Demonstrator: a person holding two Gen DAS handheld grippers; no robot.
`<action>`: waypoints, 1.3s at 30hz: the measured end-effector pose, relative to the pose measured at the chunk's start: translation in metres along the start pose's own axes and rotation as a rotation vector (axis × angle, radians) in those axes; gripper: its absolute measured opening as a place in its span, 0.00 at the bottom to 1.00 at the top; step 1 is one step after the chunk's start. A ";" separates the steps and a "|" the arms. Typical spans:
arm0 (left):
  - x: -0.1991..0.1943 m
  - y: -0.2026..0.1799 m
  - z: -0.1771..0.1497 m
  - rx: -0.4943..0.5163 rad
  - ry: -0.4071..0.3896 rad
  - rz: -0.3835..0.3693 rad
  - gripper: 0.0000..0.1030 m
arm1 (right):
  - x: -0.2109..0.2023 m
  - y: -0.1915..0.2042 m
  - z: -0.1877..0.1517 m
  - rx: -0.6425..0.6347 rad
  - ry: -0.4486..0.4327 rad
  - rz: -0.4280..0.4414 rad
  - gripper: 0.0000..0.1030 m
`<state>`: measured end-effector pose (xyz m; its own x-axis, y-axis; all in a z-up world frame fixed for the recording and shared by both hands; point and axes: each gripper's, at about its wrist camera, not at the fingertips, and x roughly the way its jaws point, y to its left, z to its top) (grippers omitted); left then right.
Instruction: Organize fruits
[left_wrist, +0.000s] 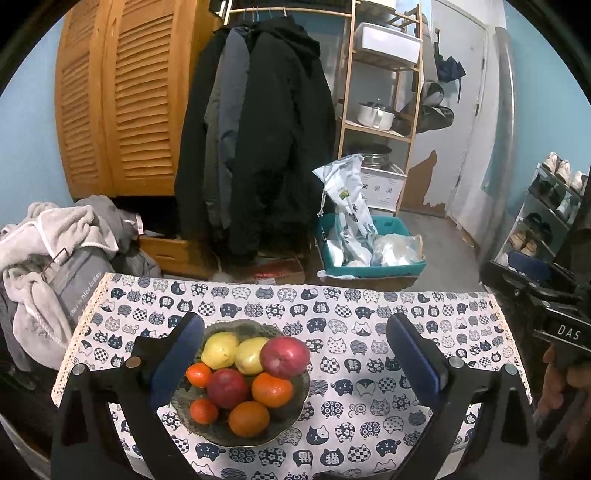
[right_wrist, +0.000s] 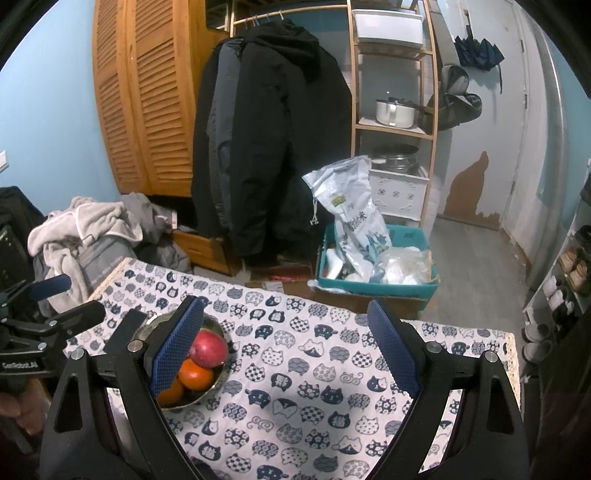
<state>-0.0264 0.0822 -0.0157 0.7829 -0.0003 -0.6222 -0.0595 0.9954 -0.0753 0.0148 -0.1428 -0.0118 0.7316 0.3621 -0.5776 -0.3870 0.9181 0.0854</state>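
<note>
A grey-green bowl (left_wrist: 291, 410) sits on the cat-print tablecloth (left_wrist: 369, 369), heaped with fruit: two yellow pears (left_wrist: 219, 349), two red apples (left_wrist: 285, 356) and several oranges (left_wrist: 271, 389). My left gripper (left_wrist: 295, 354) hangs open above and just before the bowl, nothing between its blue pads (left_wrist: 415, 360). In the right wrist view the bowl (right_wrist: 218, 328) is at the left, half hidden behind the left finger, showing a red apple (right_wrist: 208, 349) and oranges (right_wrist: 195, 374). My right gripper (right_wrist: 286, 349) is open over bare cloth, to the right of the bowl.
Beyond the table's far edge stand a teal crate (left_wrist: 369, 269) with bags, hanging dark coats (left_wrist: 258, 147), a wooden shelf (left_wrist: 384, 92) and a pile of clothes (left_wrist: 55, 266) at the left. The other gripper (left_wrist: 554, 314) and a hand show at the right edge.
</note>
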 end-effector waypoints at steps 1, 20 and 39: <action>0.000 0.000 0.000 0.000 0.000 0.000 0.97 | 0.000 0.000 -0.001 0.002 0.003 -0.003 0.86; -0.002 0.003 0.001 0.002 -0.011 0.034 0.97 | 0.001 0.003 -0.002 0.014 0.018 0.004 0.87; -0.004 0.000 0.001 0.009 -0.018 0.063 0.99 | 0.002 0.002 -0.001 0.012 0.019 0.004 0.87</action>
<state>-0.0291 0.0819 -0.0128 0.7885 0.0640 -0.6117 -0.1034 0.9942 -0.0293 0.0145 -0.1403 -0.0135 0.7192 0.3626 -0.5927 -0.3829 0.9186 0.0973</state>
